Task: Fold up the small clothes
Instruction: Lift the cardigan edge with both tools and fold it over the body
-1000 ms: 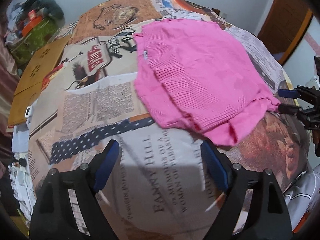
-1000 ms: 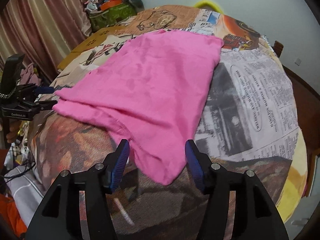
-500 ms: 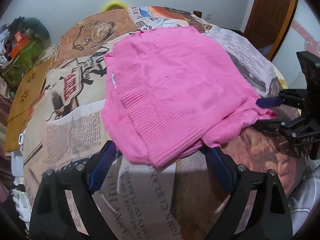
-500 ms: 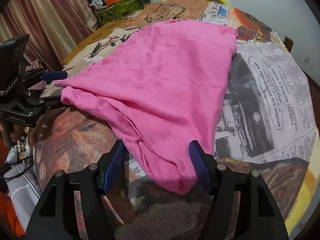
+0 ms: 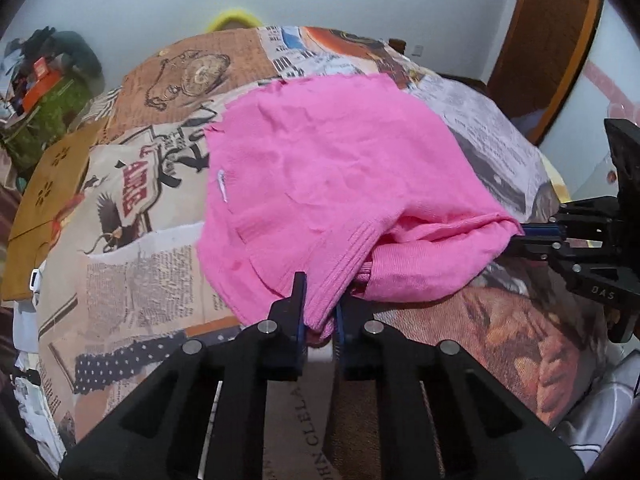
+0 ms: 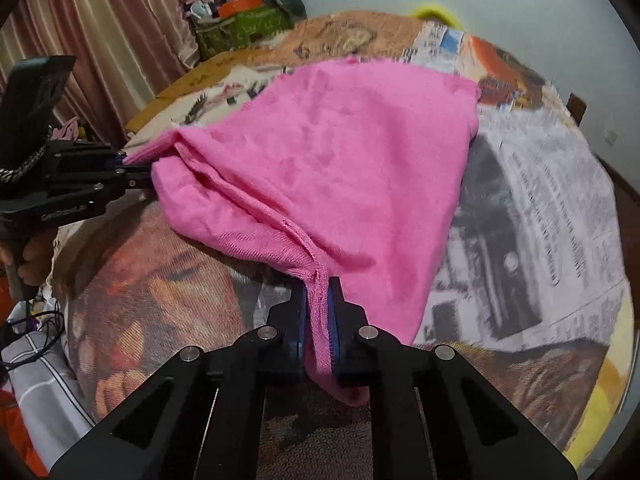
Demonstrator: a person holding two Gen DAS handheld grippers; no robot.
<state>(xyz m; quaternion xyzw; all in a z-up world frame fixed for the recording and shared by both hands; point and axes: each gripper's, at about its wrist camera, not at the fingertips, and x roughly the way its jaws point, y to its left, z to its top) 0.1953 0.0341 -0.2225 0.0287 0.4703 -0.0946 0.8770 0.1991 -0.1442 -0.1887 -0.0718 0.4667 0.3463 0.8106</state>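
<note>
My left gripper (image 5: 319, 308) has its jaws closing on the ribbed hem of the pink knit top (image 5: 328, 176), the fabric bunched between the blue pads. My right gripper (image 6: 317, 312) is clamped on a seamed corner of the same top, a tongue of pink hanging down between its jaws. In the left view the right gripper reaches in from the right edge, pinching the far corner; in the right view the left gripper comes in from the left, with a hand (image 6: 34, 254) on its grip. The top lies spread over the bed cover (image 5: 152, 248), printed with newsprint and pictures, its near edge lifted toward me. Beyond the bed are a heap of clutter (image 6: 240, 12), striped curtains (image 6: 100, 40) and a wooden door (image 5: 548, 48).
</note>
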